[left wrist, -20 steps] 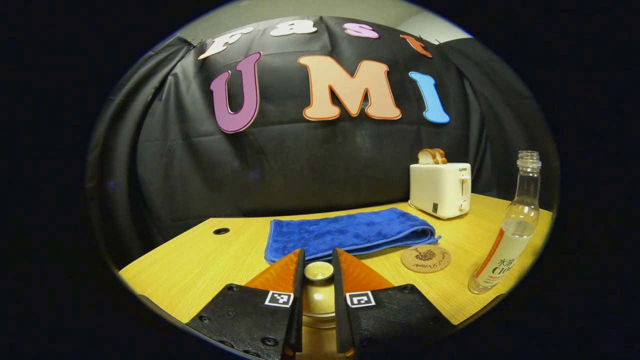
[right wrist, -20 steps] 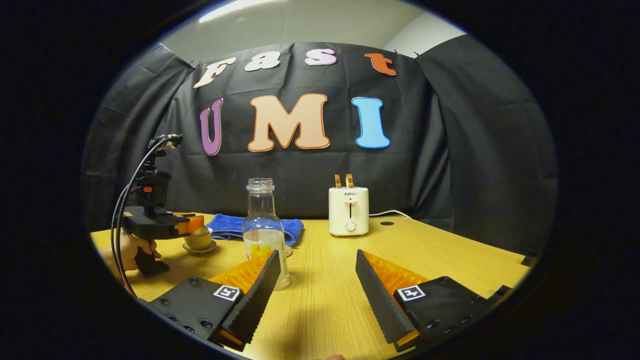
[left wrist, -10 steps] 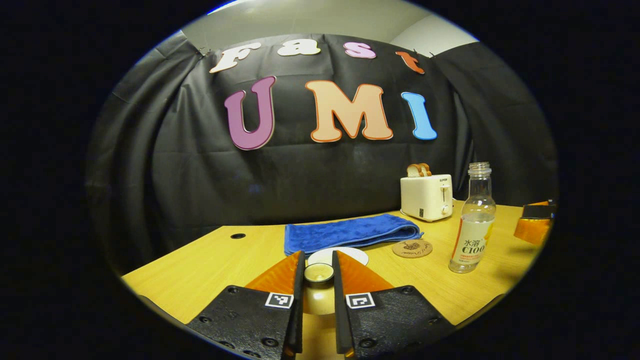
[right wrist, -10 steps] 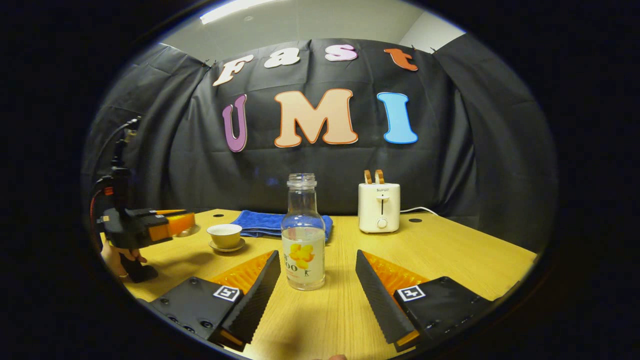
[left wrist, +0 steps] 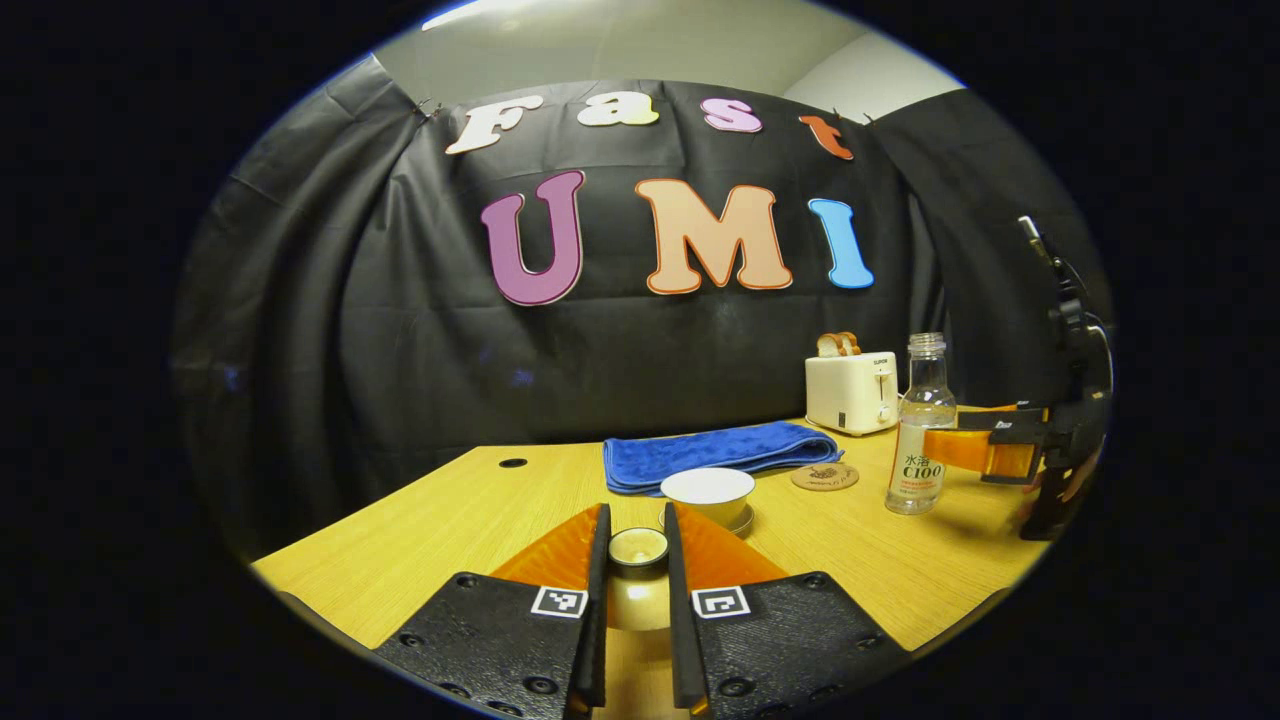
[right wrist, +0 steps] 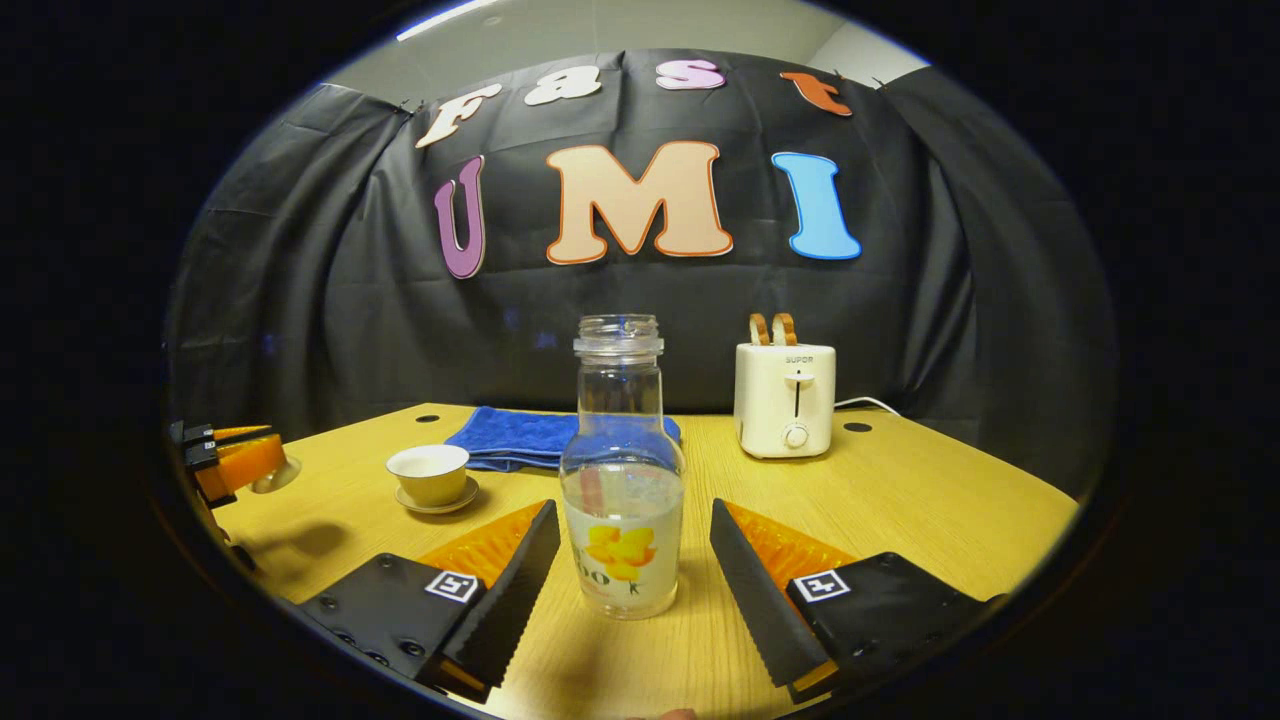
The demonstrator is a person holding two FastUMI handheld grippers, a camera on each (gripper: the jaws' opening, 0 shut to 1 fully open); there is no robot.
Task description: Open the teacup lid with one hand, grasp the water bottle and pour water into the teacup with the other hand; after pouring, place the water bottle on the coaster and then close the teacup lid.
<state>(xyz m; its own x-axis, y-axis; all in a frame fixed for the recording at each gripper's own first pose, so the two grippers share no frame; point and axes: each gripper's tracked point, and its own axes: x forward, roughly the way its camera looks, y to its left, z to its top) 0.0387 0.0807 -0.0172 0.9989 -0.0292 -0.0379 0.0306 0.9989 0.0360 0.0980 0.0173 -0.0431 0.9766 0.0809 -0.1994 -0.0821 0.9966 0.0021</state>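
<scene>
Water bottle (right wrist: 622,480) upright on worktop (right wrist: 900,500), uncapped, between spread fingers of right hand-held gripper (right wrist: 632,560), untouched. Off-centre closing could tip it. Left hand-held gripper (left wrist: 634,560) pinches teacup lid (left wrist: 638,546); narrow knob may slip. Teacup (left wrist: 708,494) open.

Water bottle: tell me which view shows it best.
The right gripper view: the water bottle stands close and large, upright between the open fingers. In the left gripper view it is small and far off, beside the coaster.
</scene>
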